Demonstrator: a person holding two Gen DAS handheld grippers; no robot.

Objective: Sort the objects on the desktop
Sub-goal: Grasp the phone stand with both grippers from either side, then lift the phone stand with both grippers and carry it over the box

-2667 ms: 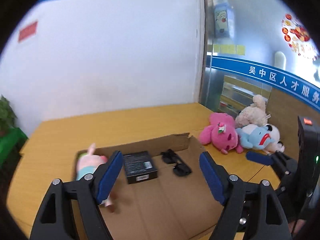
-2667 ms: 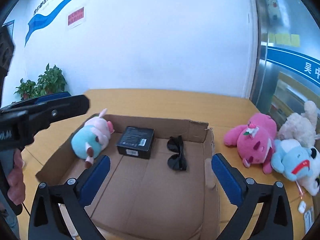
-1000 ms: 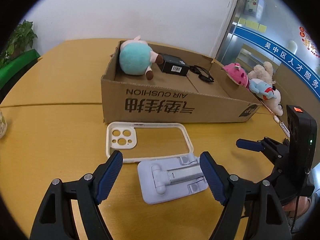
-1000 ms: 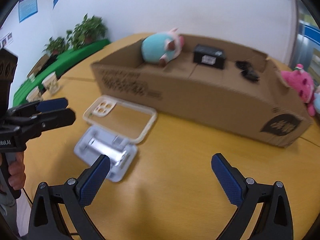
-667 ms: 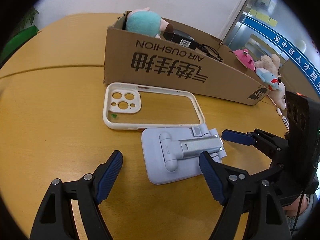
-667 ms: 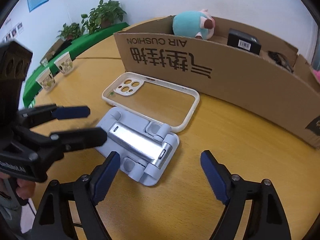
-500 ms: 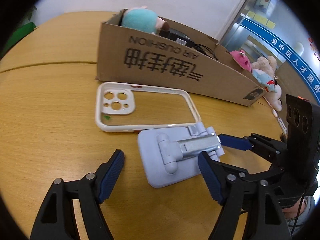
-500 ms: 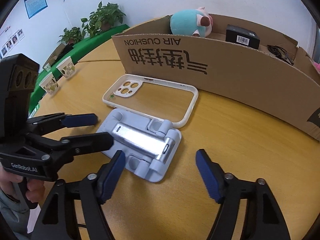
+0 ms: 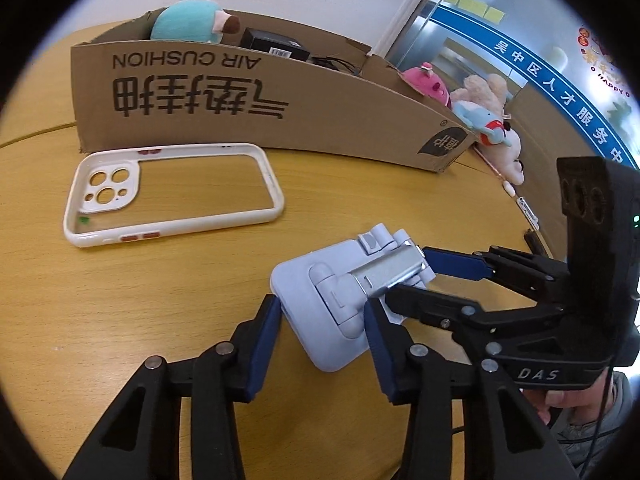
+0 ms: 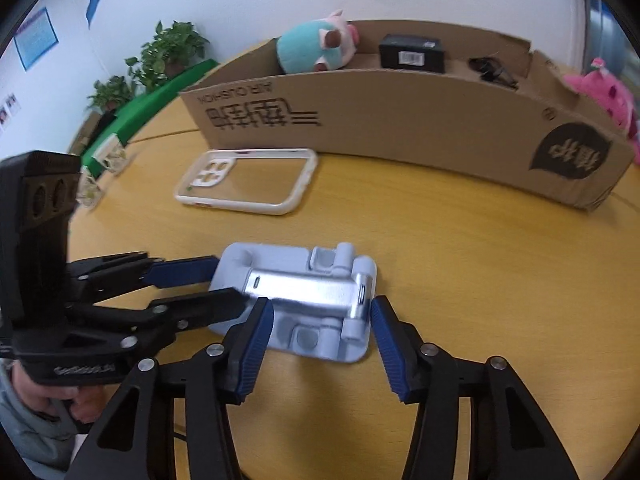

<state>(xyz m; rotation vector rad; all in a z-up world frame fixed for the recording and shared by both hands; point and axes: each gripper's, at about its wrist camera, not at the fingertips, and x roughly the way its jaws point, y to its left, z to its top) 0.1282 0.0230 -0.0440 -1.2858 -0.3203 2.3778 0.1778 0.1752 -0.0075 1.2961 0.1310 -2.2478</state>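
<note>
A pale blue folding phone stand (image 9: 320,320) with a silver arm lies flat on the wooden table (image 9: 120,300). My left gripper (image 9: 323,306) straddles its near end; the jaws are closing, and the blue pads stand close beside its edges. My right gripper (image 9: 408,278) comes in from the right over the stand's far end. In the right wrist view the stand (image 10: 304,292) lies between the closing jaws of my right gripper (image 10: 320,305), and my left gripper (image 10: 230,282) reaches its left end. A white phone case (image 9: 172,192) lies beyond.
A long cardboard box (image 9: 240,108) stands behind the case, holding a teal plush (image 9: 184,22), a black carton (image 9: 276,46) and dark glasses (image 9: 332,64). Plush toys (image 9: 480,100) lie past its right end. Paper cups (image 10: 108,152) and plants (image 10: 168,56) sit far left.
Both grippers have come down from above the box to the stand and narrowed around it from opposite ends. The stand has shifted to the right, away from the phone case.
</note>
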